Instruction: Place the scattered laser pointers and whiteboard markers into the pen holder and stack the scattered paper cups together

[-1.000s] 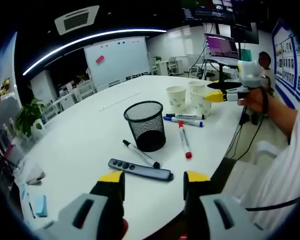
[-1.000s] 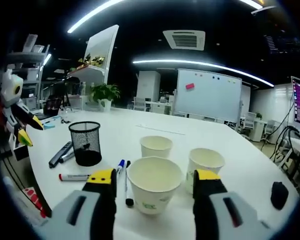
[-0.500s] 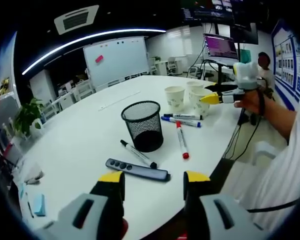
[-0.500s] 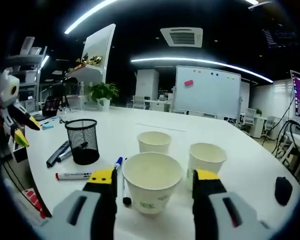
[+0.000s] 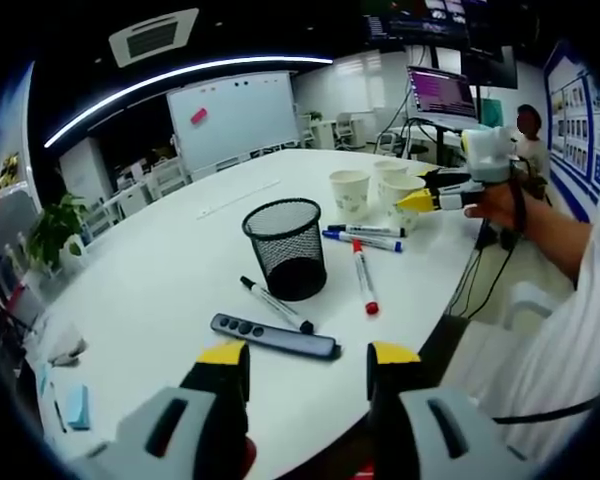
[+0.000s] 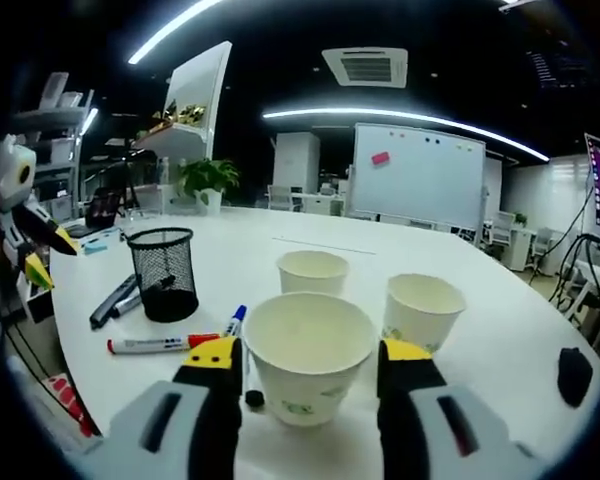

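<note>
Paper cups are the business of this moment: the nearest white paper cup stands upright on the white round table, mouth up, between the open yellow-tipped jaws of the right gripper. The jaws flank its wall on either side; whether they touch it yet I cannot tell. Two more white paper cups stand behind it, one towards the table's middle and one off to the right, each apart from the others.

From the left gripper view, the black mesh pen holder stands upright mid-table. Around it lie a black-capped whiteboard marker, a red-capped whiteboard marker, a blue-capped whiteboard marker and a flat dark laser pointer with buttons. None of these is in the holder. The left gripper hangs open over the table's near edge, holding nothing, well short of the pointer.

The step in hand looks to be the grasp of the nearest cup for stacking. A thin paper wall buckles easily, so the jaws should close gently, about midway up the cup, only enough to lift it. Lift straight up, carry it over one of the rear cups, line up the two rims, then lower it squarely so it nests without tipping the cup beneath.
</note>
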### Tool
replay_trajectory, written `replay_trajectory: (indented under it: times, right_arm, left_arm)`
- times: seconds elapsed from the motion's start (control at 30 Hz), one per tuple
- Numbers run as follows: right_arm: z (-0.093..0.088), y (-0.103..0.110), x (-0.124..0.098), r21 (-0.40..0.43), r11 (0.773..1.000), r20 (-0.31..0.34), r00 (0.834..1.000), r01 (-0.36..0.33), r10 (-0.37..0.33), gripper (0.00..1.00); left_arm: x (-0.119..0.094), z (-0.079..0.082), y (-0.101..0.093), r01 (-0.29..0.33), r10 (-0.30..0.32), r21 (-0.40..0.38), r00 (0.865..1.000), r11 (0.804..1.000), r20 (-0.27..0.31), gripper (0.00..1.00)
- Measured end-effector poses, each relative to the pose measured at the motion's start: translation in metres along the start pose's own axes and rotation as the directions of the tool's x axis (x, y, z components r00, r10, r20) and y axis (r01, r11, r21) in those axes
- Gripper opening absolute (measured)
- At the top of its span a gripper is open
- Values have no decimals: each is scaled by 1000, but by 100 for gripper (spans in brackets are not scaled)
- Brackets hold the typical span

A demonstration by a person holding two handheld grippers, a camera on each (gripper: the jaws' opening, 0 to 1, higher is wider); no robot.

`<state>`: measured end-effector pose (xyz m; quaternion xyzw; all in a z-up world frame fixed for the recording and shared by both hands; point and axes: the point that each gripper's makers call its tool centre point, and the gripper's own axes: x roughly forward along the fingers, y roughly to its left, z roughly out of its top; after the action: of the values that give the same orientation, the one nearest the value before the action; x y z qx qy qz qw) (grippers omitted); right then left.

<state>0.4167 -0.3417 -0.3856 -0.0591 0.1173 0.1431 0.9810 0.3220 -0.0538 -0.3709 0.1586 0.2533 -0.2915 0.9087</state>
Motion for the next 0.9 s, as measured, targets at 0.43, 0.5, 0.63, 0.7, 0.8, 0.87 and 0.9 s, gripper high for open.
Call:
replay_trajectory:
  times: [0.43, 0.5, 0.63, 0.7, 0.8, 0.87, 0.9]
  right_arm:
    - [0, 2, 1, -7, 1000, 4, 1000, -2, 2, 44]
    - [-1, 1, 1, 6, 1000, 1, 1000, -1, 1, 44]
    - [-2, -1, 1, 20, 1000, 2, 1000, 4, -4, 44]
    - [-1, -2, 1, 28, 1000, -2, 1000, 4, -4, 44]
    - [0, -1, 1, 39, 999, -1, 1000, 1, -1, 44]
    - [0, -2, 1, 62, 998, 4, 1000, -10, 10, 44]
    - [0, -2, 1, 66, 998, 6, 1000, -11, 11, 44]
  left_arm:
    - [0, -2, 0, 0, 0, -8, 1000, 1000, 0, 48]
    - [0, -3, -1, -1, 1, -8, 1000, 1000, -2, 47]
    - [0, -2, -2, 6, -6, -1, 1000, 1000, -3, 47]
    - [0, 0, -2, 5, -5, 4, 1000, 1000, 0, 47]
    - [0, 2, 0, 1, -1, 5, 1000, 1000, 5, 47]
    - [0, 3, 1, 0, 0, 7, 1000, 1000, 3, 47]
    - [0, 3, 1, 1, -1, 10, 1000, 1000, 3, 47]
